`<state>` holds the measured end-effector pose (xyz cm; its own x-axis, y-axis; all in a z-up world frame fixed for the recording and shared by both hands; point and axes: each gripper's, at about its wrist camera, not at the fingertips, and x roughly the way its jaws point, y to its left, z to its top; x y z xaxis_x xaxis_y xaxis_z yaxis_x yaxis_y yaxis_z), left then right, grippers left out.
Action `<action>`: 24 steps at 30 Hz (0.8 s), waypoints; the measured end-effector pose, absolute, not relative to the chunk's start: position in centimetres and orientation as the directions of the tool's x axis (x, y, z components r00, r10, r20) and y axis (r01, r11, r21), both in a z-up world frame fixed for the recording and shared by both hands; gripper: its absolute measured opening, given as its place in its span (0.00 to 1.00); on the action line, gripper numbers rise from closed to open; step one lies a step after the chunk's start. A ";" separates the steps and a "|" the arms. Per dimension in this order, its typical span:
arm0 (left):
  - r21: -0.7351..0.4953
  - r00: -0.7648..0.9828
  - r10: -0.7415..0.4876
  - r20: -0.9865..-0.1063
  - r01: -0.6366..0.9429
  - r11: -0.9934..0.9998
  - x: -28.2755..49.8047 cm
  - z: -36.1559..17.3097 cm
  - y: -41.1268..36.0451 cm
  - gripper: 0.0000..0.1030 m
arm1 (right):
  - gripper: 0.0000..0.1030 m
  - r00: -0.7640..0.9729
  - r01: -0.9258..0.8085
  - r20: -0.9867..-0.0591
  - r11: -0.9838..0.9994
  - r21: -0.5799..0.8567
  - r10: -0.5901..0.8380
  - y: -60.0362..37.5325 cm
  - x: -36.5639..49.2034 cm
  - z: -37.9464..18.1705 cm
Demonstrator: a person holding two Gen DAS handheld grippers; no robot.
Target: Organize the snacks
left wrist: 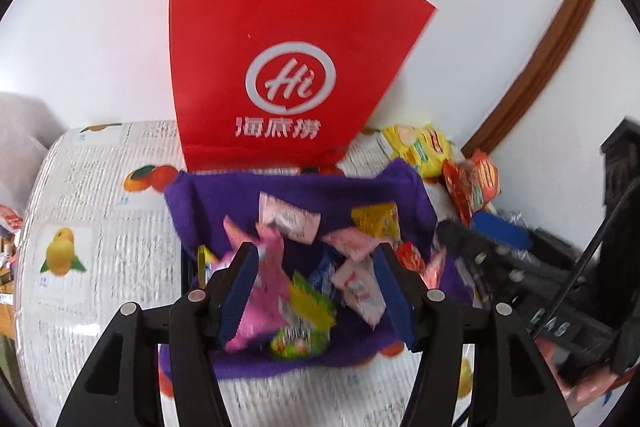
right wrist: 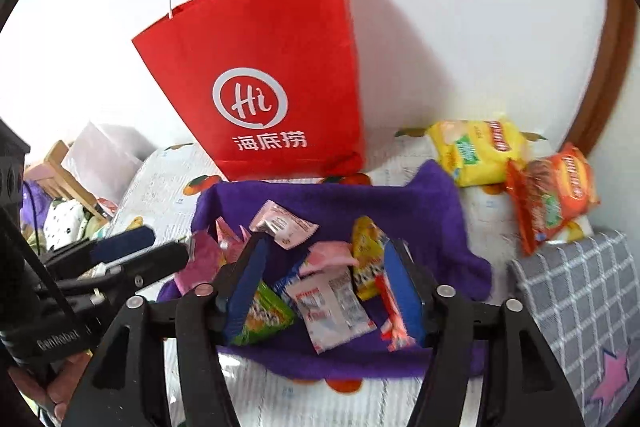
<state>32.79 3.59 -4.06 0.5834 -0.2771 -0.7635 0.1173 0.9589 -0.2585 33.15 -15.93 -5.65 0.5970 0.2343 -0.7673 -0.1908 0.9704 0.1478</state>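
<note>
So we've got a pile of small snack packets (right wrist: 332, 303) on a purple cloth (right wrist: 432, 227), right under and between the tips of both tools. They look light, crinkly and slippery, so we'd pinch one by a flat sealed edge, not the puffy middle. We count roughly ten, but they overlap and blur, so don't quote us. Our right gripper (right wrist: 324, 279) hangs over the pile with its jaws spread and nothing in them; the left gripper (left wrist: 316, 283) is the same, gaping wide over the pink packet (left wrist: 268, 287). Straight ahead of both stands one red paper bag (right wrist: 272, 75) against the wall. Off to the right, past the cloth, sit two bigger bags: one yellow bag (right wrist: 476, 151), one orange bag (right wrist: 556, 195).
</note>
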 end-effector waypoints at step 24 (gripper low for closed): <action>-0.091 0.691 -0.110 -0.714 0.064 0.994 11.4 0.3 1.3 0.88 | 0.92 0.674 -0.052 -0.739 0.999 -0.018 0.021 -18.4 9.6 -1.3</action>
<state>11.37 1.27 0.30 0.6913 -0.1098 -0.7142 0.0638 0.9938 -0.0910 9.58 -18.39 -1.31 0.6737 0.0213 -0.7387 -0.0515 0.9985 -0.0183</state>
